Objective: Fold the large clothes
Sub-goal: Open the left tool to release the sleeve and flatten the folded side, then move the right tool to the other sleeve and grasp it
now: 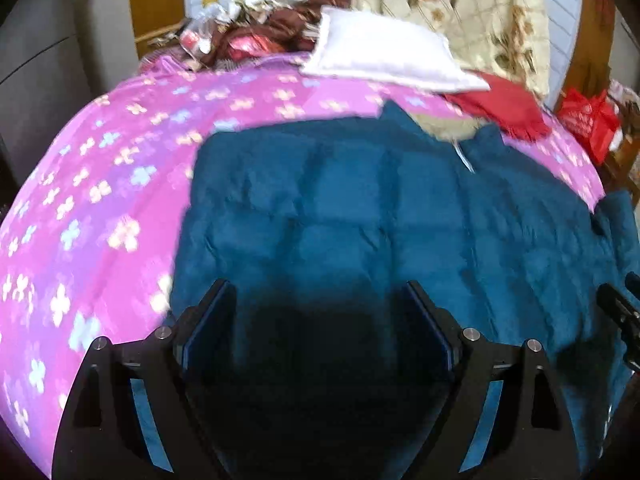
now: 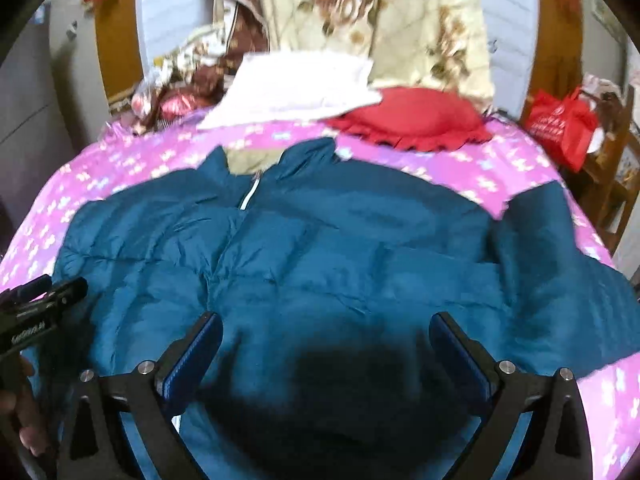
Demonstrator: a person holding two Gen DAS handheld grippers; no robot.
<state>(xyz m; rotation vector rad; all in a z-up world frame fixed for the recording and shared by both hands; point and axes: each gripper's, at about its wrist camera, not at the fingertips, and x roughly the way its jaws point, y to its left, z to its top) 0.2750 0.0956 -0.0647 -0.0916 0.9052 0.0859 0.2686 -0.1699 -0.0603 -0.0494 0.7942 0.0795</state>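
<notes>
A teal quilted puffer jacket point(image 1: 360, 216) lies flat on a pink flowered bedspread point(image 1: 100, 184), collar and zipper toward the far end. It also shows in the right wrist view point(image 2: 340, 248). My left gripper point(image 1: 318, 300) is open and empty, hovering over the jacket's near left part. My right gripper point(image 2: 326, 332) is open and empty over the jacket's near middle. The left gripper's body shows at the left edge of the right wrist view point(image 2: 36, 312). One sleeve point(image 2: 560, 280) spreads out to the right.
A white pillow point(image 1: 384, 56) and a red cushion point(image 2: 412, 120) lie at the bed's head, with a floral quilt point(image 2: 380, 20) draped behind. Crumpled brown bedding point(image 1: 260, 28) is at the back left. A red bag point(image 2: 560, 128) stands right of the bed.
</notes>
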